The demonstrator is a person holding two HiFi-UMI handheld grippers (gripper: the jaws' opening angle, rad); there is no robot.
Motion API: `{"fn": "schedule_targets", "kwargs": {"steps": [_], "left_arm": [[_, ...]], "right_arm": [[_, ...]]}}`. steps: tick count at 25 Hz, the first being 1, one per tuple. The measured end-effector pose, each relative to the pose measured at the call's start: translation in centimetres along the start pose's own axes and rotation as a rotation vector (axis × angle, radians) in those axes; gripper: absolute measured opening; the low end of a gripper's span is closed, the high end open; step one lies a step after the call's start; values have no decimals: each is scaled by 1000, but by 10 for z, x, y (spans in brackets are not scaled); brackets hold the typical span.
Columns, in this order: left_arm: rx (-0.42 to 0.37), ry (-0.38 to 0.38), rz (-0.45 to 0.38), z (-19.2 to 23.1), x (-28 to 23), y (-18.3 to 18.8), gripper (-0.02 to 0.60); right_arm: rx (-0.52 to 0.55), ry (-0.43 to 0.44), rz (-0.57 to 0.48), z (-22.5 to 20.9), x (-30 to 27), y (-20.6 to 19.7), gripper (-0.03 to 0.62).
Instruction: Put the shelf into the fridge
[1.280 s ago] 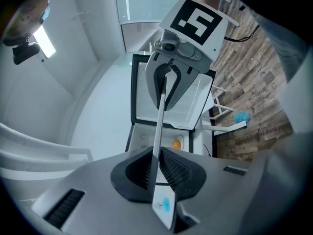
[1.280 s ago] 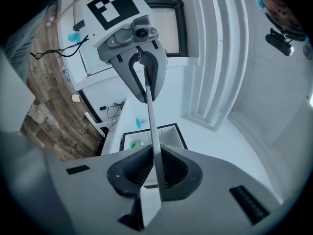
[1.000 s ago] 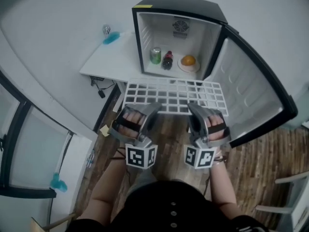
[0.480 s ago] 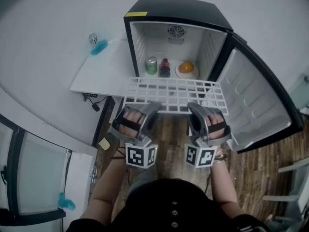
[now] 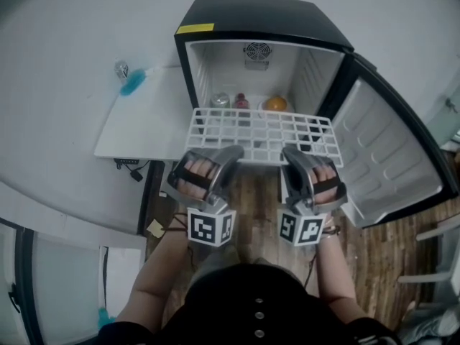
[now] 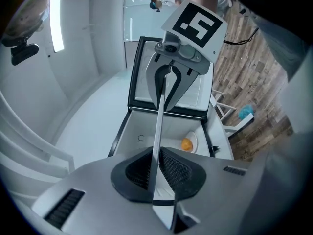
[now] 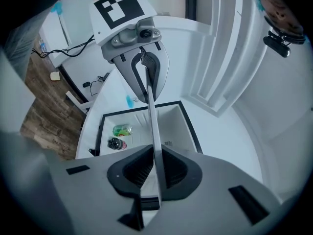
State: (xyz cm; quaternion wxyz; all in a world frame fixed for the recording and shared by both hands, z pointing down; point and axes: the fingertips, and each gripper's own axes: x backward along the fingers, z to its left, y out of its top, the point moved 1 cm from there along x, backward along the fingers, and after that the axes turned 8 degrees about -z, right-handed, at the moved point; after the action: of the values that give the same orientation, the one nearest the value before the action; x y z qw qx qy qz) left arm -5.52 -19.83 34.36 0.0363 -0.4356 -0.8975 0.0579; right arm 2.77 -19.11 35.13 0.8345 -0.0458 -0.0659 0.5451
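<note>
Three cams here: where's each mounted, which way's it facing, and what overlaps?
Head view: on the person's head, facing steeply down at the open fridge and shelf; shows both arms, left claw, right claw.
Left gripper view: on the left claw, looking along its jaws, shut on the shelf, into the fridge; right claw at top.
Right gripper view: on the right claw, same aim; left claw at top.
Shared by both gripper views: shelf edge-on, fridge.

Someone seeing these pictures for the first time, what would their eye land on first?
The white wire shelf, held level at the mouth of the open black fridge, its near edge clamped by the left tool and the right tool. Behind it on the fridge floor sit a green can, a dark bottle and an orange on a plate.
</note>
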Motion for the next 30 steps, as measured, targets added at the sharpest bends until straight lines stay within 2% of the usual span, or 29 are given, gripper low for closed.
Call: {"fn": "schedule_targets", "kwargs": {"steps": [10,24,30], "left_arm": [[7,-8,-36,-5,-19,-21,40],[32,-40,13,-22,-48,-35,40],[45,-31,41,-23,-64,-45,40]], "right_arm": [[17,-10,34,9,-23,-7,38],[9,19,-7,25,-49,-33,38],[13,23,-20,26,-65,-43,38]]}}
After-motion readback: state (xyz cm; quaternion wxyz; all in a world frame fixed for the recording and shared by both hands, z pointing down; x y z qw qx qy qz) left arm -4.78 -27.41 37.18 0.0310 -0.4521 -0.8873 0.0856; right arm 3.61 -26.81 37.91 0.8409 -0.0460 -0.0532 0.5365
